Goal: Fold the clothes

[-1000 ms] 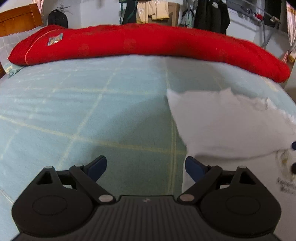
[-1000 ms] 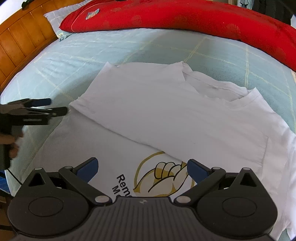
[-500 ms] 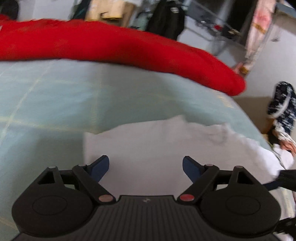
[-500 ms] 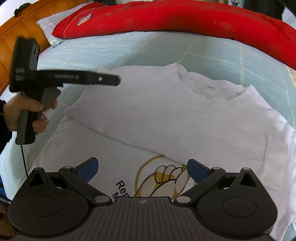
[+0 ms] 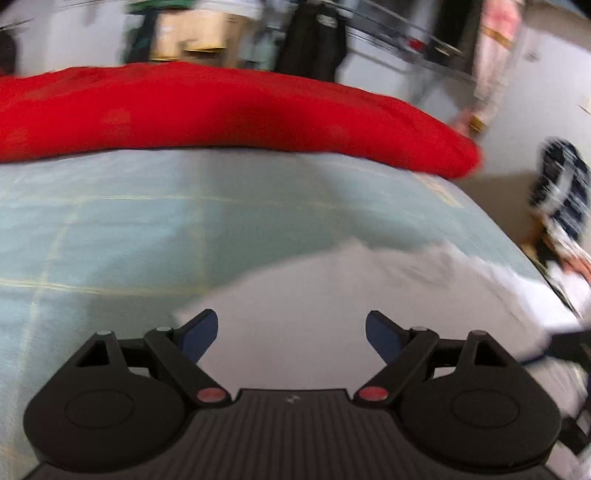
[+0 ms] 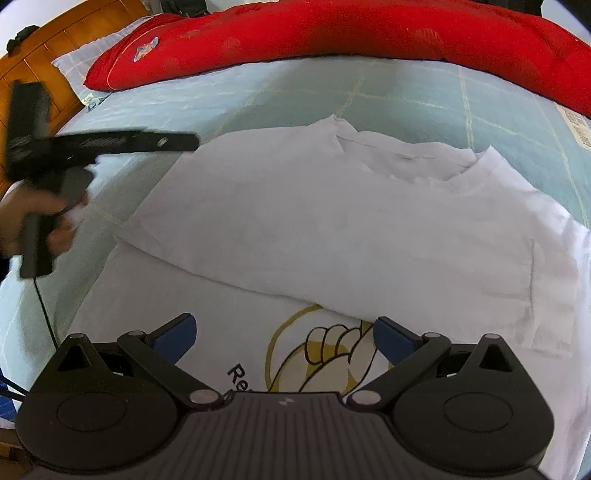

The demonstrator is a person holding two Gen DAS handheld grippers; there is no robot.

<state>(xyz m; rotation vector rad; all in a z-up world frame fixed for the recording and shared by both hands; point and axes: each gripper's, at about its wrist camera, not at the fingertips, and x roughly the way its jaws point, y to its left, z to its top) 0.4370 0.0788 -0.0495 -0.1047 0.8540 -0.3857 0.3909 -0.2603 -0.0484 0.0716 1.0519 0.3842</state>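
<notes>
Pale blue checked sheets cover the bed (image 6: 406, 92), with a long red quilt (image 6: 332, 33) rolled along its far side and a wooden headboard (image 6: 55, 48) at the left of the right wrist view. A white T-shirt (image 6: 332, 221) lies flat on the bed, one side folded over the front so that it partly hides a yellow printed emblem (image 6: 325, 350) near the hem.

The right gripper (image 6: 282, 336) hovers over the lower part of the shirt, its blue fingers (image 6: 173, 334) spread wide and holding nothing; the emblem shows between them. The left gripper (image 5: 291, 334) also has its fingers (image 5: 199, 332) wide apart and empty, above the white cloth (image 5: 332, 295) at the shirt's edge; whether they touch the fabric cannot be told, since this view is blurred. In the right wrist view the left gripper (image 6: 184, 140) shows from the side, a hand (image 6: 33, 218) wrapped round its handle, its tip just beside the shirt's folded left edge near the shoulder.

Compared with a second ago, the left gripper has risen from low at the shirt's side and swung in toward the upper left of the garment, and its camera now looks across the shirt toward the blurred hanging clothes (image 5: 306, 37) beyond the bed. The right gripper has barely shifted, and the shirt's fold looks unchanged.
</notes>
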